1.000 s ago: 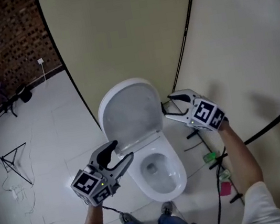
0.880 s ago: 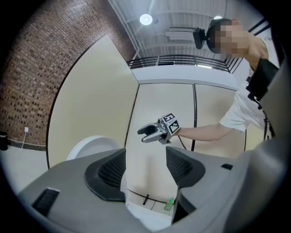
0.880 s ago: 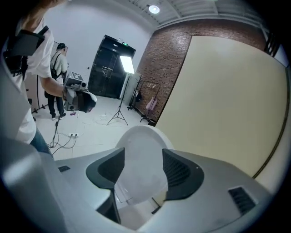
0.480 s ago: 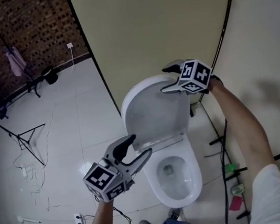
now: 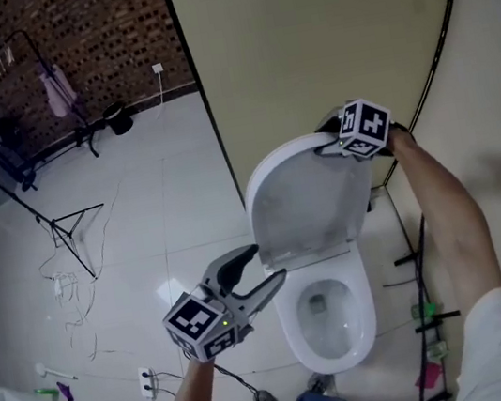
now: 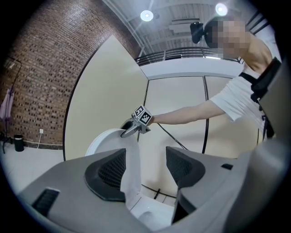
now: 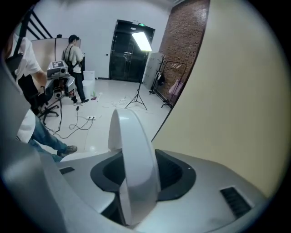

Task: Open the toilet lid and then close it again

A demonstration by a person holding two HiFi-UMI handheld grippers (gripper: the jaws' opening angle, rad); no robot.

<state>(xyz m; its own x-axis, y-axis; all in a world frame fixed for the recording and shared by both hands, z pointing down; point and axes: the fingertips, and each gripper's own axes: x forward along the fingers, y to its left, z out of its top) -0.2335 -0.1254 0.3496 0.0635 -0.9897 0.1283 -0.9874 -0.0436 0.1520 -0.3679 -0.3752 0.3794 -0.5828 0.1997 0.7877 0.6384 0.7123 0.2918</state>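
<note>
Fingers (image 7: 182, 176) of our right gripper (image 5: 330, 145) have just closed onto the top rim of the raised toilet lid (image 5: 313, 203). We judge it stiff, light, slippery plastic, best held there. Our left gripper (image 5: 271, 266) gapes wide, its 2 fingers empty.

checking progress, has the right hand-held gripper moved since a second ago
Yes. The right hand-held gripper went from the right edge of the toilet lid up to its top rim; its jaws have just been closing with it between them.

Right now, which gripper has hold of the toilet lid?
The right gripper, whose jaws have just closed on the raised lid; the left gripper hangs open, empty.
</note>
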